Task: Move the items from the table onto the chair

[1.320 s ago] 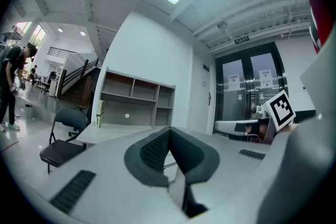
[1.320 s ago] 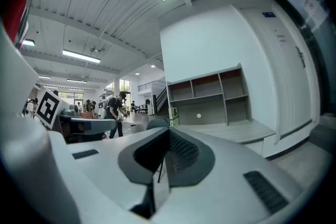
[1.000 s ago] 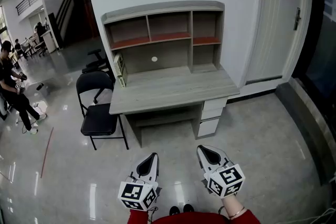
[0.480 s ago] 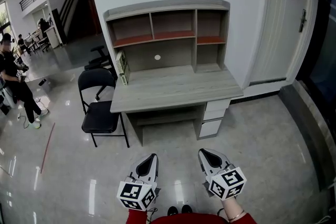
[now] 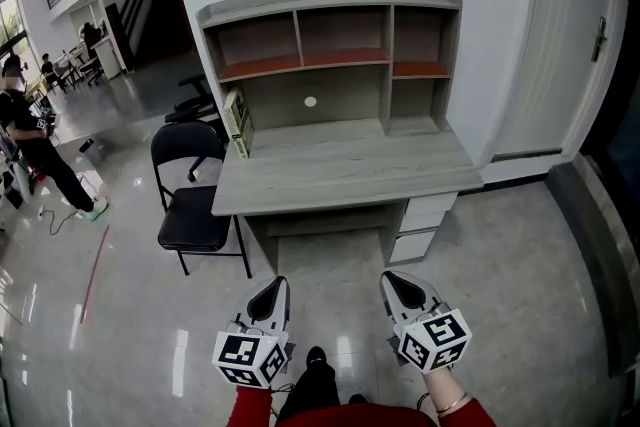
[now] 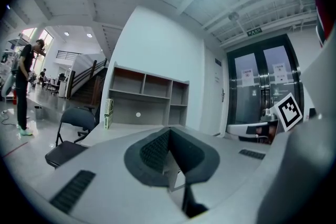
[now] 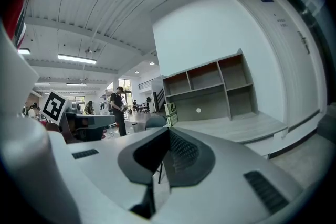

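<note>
A green and white box stands upright at the left end of the grey desk, against the shelf unit. It also shows in the left gripper view as the box and in the right gripper view as the box. A black folding chair stands just left of the desk with nothing on its seat. My left gripper and right gripper hang side by side above the floor, well short of the desk. Both are shut and hold nothing.
The shelf unit on the desk has bare compartments. White drawers sit under the desk's right side. A black office chair stands behind the folding chair. A person stands at far left. A door is at right.
The desk and chair now look nearer and larger in the head view. A dark trouser leg has come forward between the grippers. Both grippers stay shut and side by side.
</note>
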